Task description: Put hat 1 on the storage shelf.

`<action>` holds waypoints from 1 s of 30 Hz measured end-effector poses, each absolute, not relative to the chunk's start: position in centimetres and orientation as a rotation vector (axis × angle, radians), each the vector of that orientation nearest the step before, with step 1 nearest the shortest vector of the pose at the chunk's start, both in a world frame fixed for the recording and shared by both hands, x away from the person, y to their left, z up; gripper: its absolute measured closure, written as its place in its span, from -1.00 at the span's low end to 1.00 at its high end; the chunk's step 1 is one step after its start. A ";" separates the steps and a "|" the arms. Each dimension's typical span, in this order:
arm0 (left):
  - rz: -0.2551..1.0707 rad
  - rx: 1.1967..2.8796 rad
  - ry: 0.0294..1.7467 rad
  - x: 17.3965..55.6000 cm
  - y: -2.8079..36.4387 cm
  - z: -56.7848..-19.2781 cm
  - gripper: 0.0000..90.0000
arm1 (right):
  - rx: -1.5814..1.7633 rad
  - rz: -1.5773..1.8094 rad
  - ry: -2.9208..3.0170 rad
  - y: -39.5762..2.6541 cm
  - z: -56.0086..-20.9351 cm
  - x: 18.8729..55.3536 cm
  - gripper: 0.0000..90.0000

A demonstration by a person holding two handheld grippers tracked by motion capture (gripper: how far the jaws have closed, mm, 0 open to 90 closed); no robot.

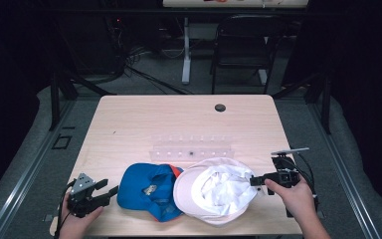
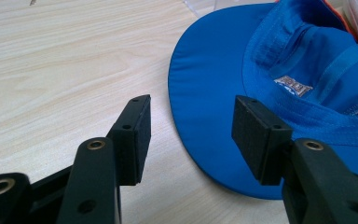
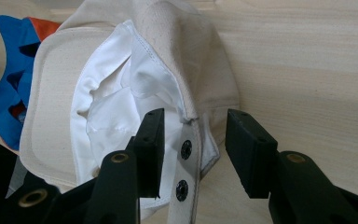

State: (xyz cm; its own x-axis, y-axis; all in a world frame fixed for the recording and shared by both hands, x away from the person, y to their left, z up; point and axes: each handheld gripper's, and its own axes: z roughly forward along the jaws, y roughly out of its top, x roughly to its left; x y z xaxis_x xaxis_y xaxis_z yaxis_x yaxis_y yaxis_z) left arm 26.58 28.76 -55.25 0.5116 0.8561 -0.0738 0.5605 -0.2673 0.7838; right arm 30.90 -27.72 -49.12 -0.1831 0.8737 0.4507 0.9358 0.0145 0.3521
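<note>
Two caps upside down at the near edge of the tabletop (image 1: 144, 119): blue cap (image 1: 146, 188) on the left, white cap (image 1: 218, 191) on the right, white one overlapping the blue one's right side.

Right gripper (image 1: 258, 180) is at the white cap's right edge, level with the tabletop. In the right gripper view its jaws are apart with the cap's back strap (image 3: 189, 158) (two black snaps on it) standing between them; pads not pressing on it. Left pad sits inside the cap over the white lining, right pad outside over bare wood.

Left gripper (image 1: 108, 191) sits just left of the blue cap, jaws apart and empty. In the left gripper view the blue brim edge runs between the pads; contact can't be told.

A clear plastic rack (image 1: 191, 148) lies behind the caps, mid-tabletop.
</note>
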 end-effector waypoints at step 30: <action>0.472 1.970 1.159 26.6 28.9 -55.2 0.07 | -1.912 -0.655 -2.179 -25.9 -49.9 31.1 0.78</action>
State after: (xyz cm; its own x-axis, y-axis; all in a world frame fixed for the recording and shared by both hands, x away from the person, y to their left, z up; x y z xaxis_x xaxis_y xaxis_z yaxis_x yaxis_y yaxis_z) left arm 26.58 28.92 -55.20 0.5135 0.8552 -0.0701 0.5626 -0.2739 0.7800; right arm 31.06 -25.91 -49.91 -0.1637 0.8996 0.4050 0.9738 0.0816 0.2124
